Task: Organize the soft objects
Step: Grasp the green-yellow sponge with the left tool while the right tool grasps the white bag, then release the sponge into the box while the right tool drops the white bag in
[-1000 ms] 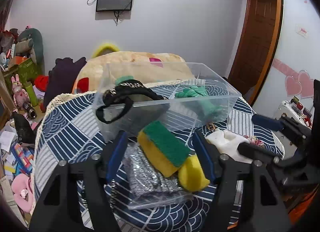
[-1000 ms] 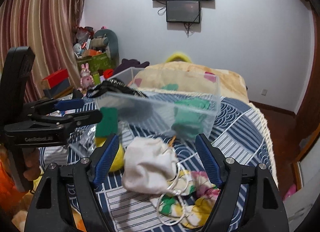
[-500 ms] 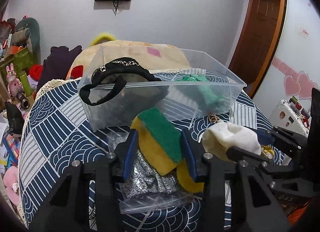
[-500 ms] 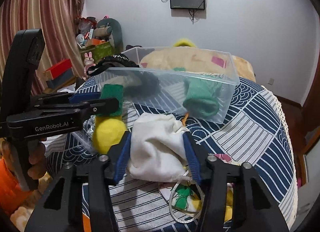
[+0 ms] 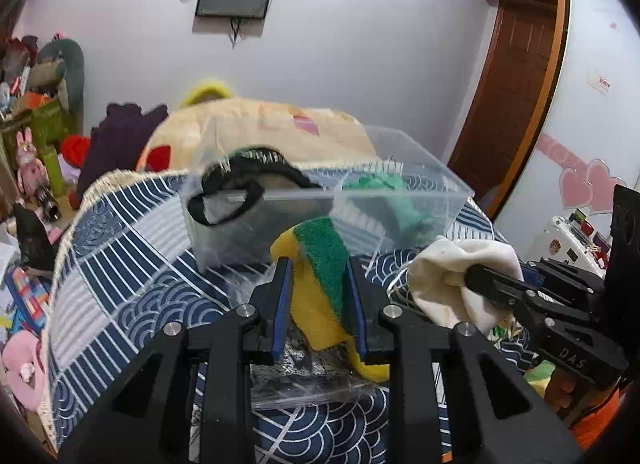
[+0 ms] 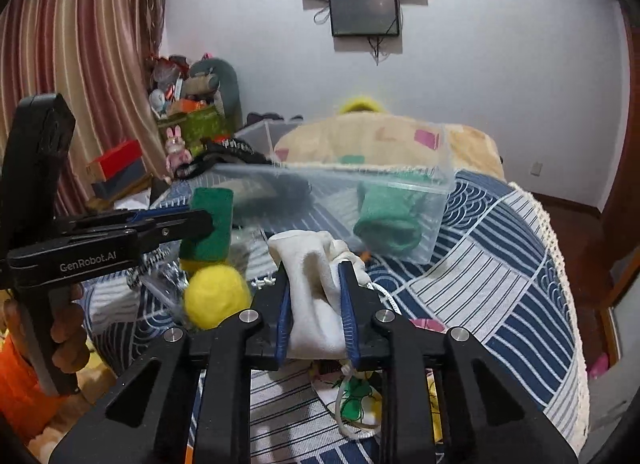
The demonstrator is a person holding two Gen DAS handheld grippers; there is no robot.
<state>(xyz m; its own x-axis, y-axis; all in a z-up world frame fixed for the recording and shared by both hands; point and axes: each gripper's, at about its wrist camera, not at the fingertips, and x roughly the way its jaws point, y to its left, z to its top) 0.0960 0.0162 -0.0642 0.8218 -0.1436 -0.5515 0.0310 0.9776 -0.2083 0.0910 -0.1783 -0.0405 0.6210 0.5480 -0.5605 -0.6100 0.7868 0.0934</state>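
My left gripper [image 5: 318, 268] is closing on a yellow sponge with a green scouring face [image 5: 320, 260]; its blue pads press both sides. My right gripper [image 6: 314, 270] is closing on a white cloth pouch [image 6: 312, 284], squeezed between its pads. Each gripper shows in the other's view: the right gripper [image 5: 476, 276] on the pouch [image 5: 452, 268], the left gripper [image 6: 200, 220] on the sponge [image 6: 210, 224]. A clear plastic bin [image 5: 420, 192] stands behind on the blue patterned bedspread, holding a black strap item [image 5: 240, 180] and a green cloth [image 6: 386, 216].
A yellow felt ball [image 6: 216, 296] and a plastic bag of silver scourers [image 5: 304, 368] lie under the left gripper. A floral drawstring bag [image 6: 360, 404] lies below the pouch. A beige pillow [image 6: 360, 140] sits behind the bin. Clutter lines the left wall.
Both grippers went from wide open to shut, the left on the sponge, the right on the white pouch. The sponge now stands up more, off the scourer bag.
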